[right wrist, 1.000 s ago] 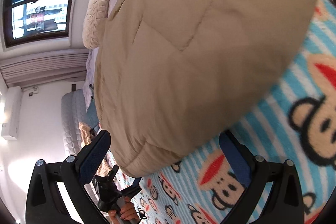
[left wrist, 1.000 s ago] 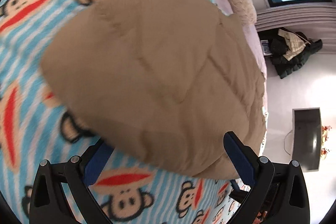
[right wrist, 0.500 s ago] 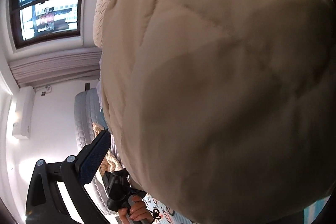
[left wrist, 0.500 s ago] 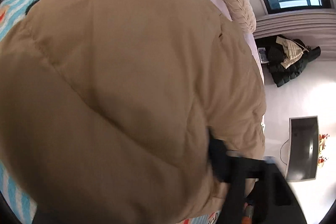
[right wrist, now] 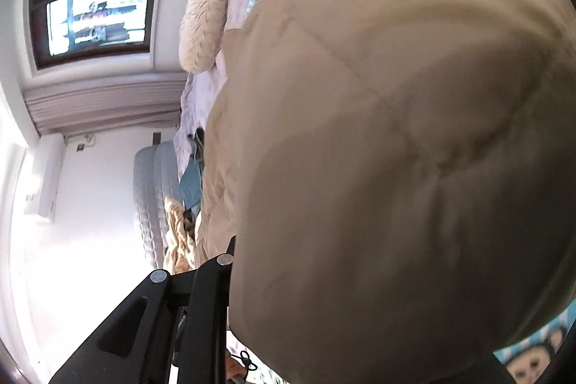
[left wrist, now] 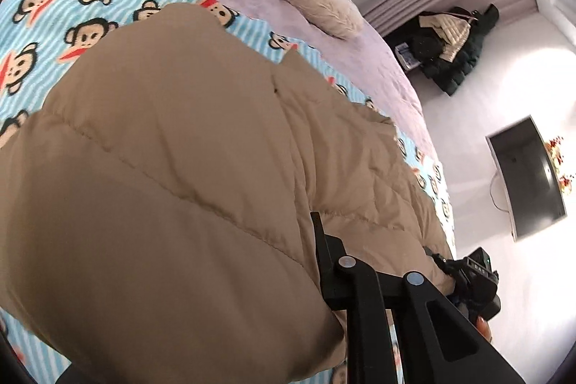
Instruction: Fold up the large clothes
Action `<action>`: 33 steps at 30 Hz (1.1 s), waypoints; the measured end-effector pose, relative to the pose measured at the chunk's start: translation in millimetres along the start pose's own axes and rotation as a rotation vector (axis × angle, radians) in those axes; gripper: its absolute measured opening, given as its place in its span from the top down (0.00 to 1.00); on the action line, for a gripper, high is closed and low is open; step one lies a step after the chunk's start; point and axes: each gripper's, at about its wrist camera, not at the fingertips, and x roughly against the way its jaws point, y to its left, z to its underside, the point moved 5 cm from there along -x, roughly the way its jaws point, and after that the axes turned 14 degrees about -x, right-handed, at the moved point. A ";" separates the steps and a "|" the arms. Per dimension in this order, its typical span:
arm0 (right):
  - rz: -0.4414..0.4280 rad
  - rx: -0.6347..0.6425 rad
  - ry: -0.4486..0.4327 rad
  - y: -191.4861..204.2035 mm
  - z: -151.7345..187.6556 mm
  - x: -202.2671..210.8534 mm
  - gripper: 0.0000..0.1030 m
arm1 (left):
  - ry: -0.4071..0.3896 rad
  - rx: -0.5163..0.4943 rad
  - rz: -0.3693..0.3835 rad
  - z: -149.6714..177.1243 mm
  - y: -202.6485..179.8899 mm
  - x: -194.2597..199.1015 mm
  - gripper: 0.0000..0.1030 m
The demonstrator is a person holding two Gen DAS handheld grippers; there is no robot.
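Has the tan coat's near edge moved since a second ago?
Yes. The coat has risen off the monkey blanket toward the camera, hiding blanket that showed below it. Both tongs have just been closing on its edge.

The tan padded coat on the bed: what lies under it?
Under the tan padded coat lies a blue striped monkey blanket, showing around its edges. What sits beneath the coat's middle is covered.

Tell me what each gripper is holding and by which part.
Both have just closed on the tan quilted coat: the left gripper and the right gripper each pinch its near edge.
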 end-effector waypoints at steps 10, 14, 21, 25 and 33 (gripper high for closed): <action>0.062 -0.077 0.067 -65.0 76.7 42.8 0.78 | 0.169 0.046 0.035 117.6 0.4 56.1 0.80; 0.102 -0.164 0.054 -103.5 90.6 43.6 0.71 | 0.240 0.099 0.018 159.0 20.8 47.8 0.79; 0.246 -0.163 0.046 -106.9 99.2 42.8 0.45 | 0.301 0.119 -0.150 172.8 32.6 49.4 0.37; 0.317 -0.145 0.051 -100.7 108.0 49.6 0.44 | 0.335 0.087 -0.198 174.7 28.5 64.8 0.37; 0.459 -0.061 -0.065 -75.5 116.1 84.5 0.44 | 0.325 -0.017 -0.394 172.0 13.3 124.6 0.37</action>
